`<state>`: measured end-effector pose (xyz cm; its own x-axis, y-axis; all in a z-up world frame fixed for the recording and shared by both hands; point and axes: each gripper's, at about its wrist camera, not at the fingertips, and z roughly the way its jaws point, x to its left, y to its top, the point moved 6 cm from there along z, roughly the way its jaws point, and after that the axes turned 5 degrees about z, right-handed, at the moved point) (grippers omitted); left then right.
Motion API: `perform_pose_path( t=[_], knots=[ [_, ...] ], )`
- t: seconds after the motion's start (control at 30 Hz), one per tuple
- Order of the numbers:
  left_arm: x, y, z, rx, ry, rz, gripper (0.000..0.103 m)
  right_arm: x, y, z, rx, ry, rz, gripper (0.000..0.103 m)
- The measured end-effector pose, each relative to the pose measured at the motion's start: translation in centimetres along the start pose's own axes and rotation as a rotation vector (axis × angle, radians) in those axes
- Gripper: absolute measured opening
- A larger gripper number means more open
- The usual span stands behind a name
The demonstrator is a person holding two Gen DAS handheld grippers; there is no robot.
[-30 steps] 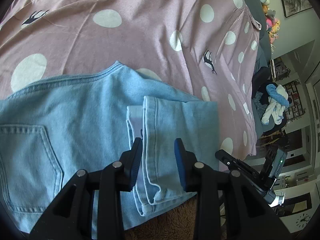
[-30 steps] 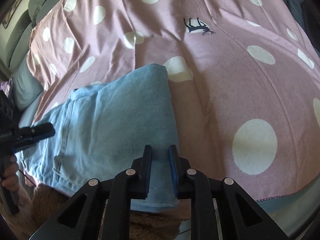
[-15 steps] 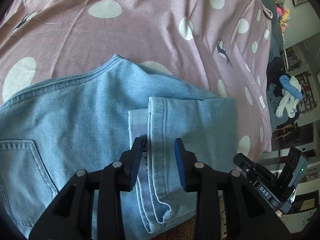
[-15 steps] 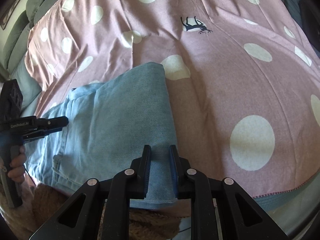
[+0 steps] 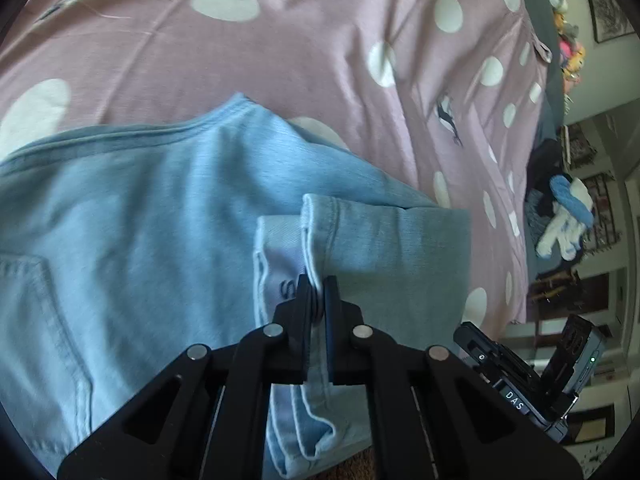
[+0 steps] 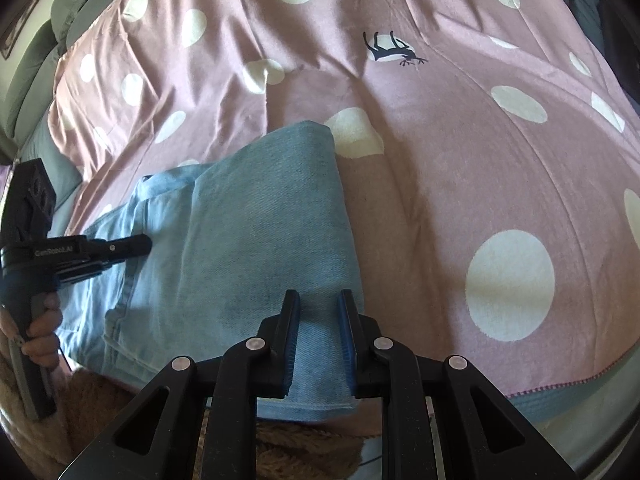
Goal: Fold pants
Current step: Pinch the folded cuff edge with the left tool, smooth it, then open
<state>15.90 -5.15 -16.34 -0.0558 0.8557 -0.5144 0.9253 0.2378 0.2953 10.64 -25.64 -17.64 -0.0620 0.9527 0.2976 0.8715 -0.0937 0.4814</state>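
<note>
One pair of light blue denim pants (image 5: 168,216) lies folded over itself, with one stitched back pocket (image 5: 36,320) showing. One mauve bedsheet with white polka dots (image 5: 320,60) covers the bed; in the right wrist view it carries one small black animal print (image 6: 390,50). There are two black hand-held grippers: the left hand-held gripper (image 5: 318,296) with two fingers pinched together, and the right hand-held gripper (image 6: 318,320) with two fingers set apart. One heap of blue and white clothes (image 5: 568,216) sits off the bed's far edge.
</note>
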Motion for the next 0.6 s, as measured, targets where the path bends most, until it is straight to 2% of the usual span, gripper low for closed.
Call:
perform_pose_path(
  t=[0.13,0.3,0.37,0.5,0.53,0.6],
  knots=[
    [-0.8,-1.3,-3.1,-0.076,0.036,0.04,0.003,0.1,0.0,-0.3,-0.002,0.01,-0.002,0.02],
    [0.9,-1.9,-2.7,-0.07,0.121,0.045,0.002,0.7,0.3,-0.2,-0.007,0.009,-0.013,0.02],
    [2.1,-2.1,-2.1,-0.034,0.096,0.004,0.002,1.1,0.3,0.1,-0.002,0.009,-0.023,0.02],
    [2.9,-1.9,-2.4,-0.035,0.066,-0.018,0.002,1.5,0.1,0.4,0.005,-0.001,-0.035,0.02],
    [3.0,-1.7,-2.7,-0.048,0.066,-0.025,0.003,1.5,0.1,0.4,0.005,-0.001,-0.034,0.02],
    [3.0,-1.3,-3.1,-0.067,0.052,-0.033,0.018,1.5,0.1,0.4,0.006,0.002,-0.029,0.02]
  ],
)
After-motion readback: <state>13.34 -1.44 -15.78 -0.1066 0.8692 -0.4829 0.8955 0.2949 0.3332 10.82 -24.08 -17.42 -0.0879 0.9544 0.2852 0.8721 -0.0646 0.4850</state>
